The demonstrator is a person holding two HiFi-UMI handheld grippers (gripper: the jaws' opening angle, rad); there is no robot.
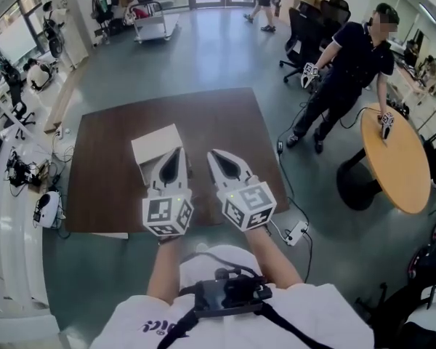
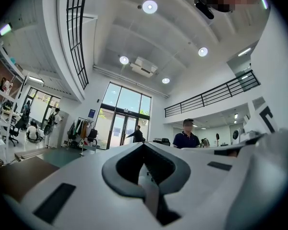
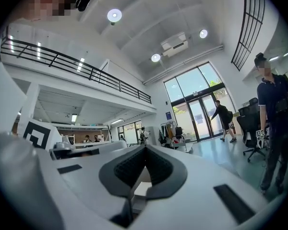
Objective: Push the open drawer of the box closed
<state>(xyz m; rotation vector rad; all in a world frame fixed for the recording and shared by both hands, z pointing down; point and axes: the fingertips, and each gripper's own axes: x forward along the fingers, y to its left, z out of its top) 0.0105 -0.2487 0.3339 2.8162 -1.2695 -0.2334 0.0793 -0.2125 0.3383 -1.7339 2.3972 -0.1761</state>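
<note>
Both grippers are closed and empty: in each gripper view the jaw tips meet with nothing caught between them. Both cameras look up at the hall, so neither shows the box.

In the head view the white box sits on the brown table, left of centre and toward the near side. Its long axis runs roughly near-to-far, skewed a little.

The left gripper is the nearer one. Its tip overlaps the box's near right corner, but contact can't be confirmed. The right gripper is just beside it over bare table, apart from the box.

Which end the drawer sticks out of isn't resolvable here. If it is the near end, the likely move is a forward push along the long axis with the left tip.

There is bare tabletop beyond and to the right of the box, while the table's left edge is closer. A skewed push could slide the whole box.
</note>
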